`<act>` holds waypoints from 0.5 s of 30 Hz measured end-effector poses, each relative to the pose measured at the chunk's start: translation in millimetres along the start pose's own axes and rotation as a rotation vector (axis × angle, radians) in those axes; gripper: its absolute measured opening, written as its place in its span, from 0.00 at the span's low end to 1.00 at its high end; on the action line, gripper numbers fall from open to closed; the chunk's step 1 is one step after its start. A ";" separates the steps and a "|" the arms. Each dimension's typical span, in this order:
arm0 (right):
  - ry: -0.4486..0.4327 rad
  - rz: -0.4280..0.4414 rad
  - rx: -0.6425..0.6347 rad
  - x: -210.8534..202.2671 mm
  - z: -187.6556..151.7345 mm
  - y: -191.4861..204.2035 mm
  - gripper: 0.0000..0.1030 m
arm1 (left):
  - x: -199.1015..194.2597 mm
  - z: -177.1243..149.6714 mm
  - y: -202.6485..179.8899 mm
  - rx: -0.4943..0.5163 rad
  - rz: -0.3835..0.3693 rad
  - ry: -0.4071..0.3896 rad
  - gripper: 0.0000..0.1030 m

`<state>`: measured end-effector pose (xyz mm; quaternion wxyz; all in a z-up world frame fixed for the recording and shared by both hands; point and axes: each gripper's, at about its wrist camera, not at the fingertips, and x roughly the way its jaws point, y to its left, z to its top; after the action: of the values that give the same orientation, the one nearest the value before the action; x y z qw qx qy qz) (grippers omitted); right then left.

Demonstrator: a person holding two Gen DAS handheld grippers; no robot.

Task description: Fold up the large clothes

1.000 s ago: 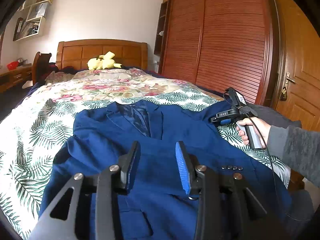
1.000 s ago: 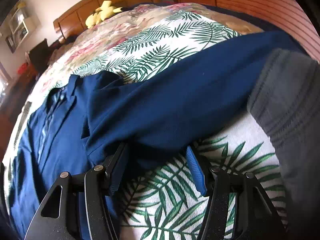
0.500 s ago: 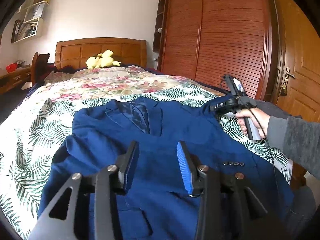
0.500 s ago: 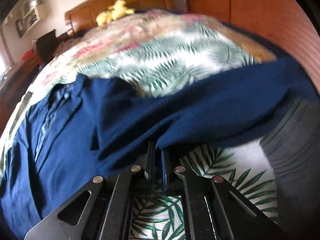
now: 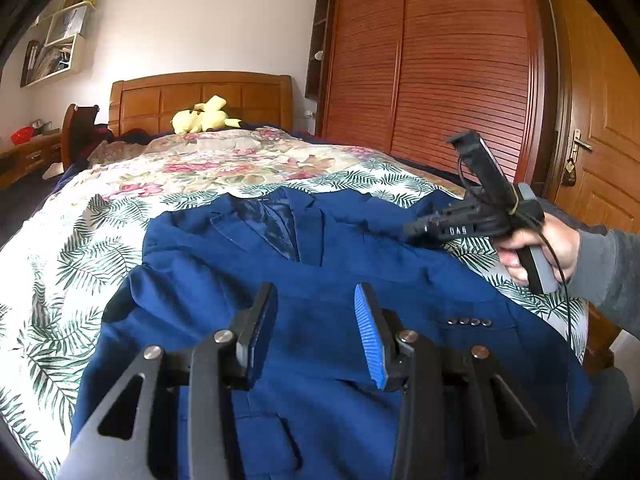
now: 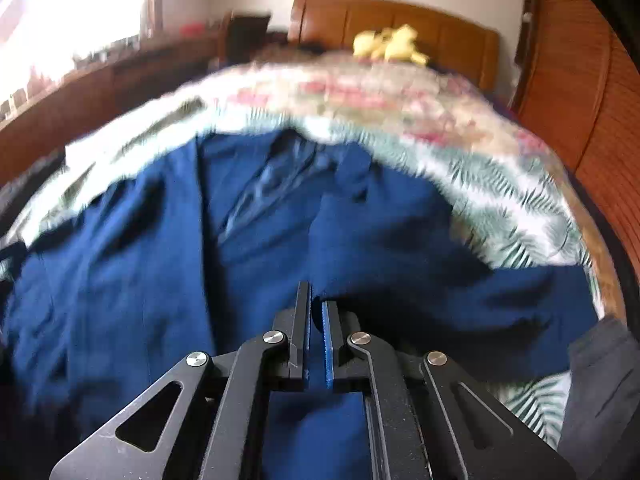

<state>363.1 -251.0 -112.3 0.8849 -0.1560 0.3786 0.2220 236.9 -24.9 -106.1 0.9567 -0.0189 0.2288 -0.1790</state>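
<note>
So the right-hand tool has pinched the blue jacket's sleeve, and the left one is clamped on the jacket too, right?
Not quite. The left gripper is open, its fingers spread above the blue jacket and holding nothing, as the left wrist view shows. The right gripper is indeed shut on the jacket's fabric; which part it holds is blurred.

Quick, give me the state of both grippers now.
Left gripper: open, holding nothing, above the blue jacket.
Right gripper: shut on the jacket's sleeve.
</note>
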 end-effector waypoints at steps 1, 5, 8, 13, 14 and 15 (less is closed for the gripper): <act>0.022 -0.012 -0.001 4.2 -4.6 1.5 0.05 | -0.1 0.1 0.2 0.000 0.000 0.001 0.37; 0.034 -0.025 0.054 -1.9 -17.5 -9.4 0.13 | -0.1 0.4 1.6 -0.003 -0.004 0.002 0.38; 0.006 -0.037 0.084 -17.3 -14.2 -16.2 0.18 | -0.8 0.3 2.9 -0.009 -0.007 0.002 0.38; -0.087 -0.055 0.127 -49.6 1.8 -26.5 0.49 | -1.6 0.7 2.9 -0.006 -0.001 0.000 0.38; -0.097 -0.057 0.141 -52.9 5.0 -29.7 0.52 | -1.6 0.5 2.8 -0.006 -0.001 0.000 0.38; -0.107 -0.063 0.159 -55.8 7.6 -34.1 0.56 | -1.3 0.3 2.7 -0.006 -0.002 0.002 0.38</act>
<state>350.8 -292.0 -62.3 0.9201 -0.0851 0.3421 0.1711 236.8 -21.9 -105.5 0.9562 -0.0218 0.2301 -0.1793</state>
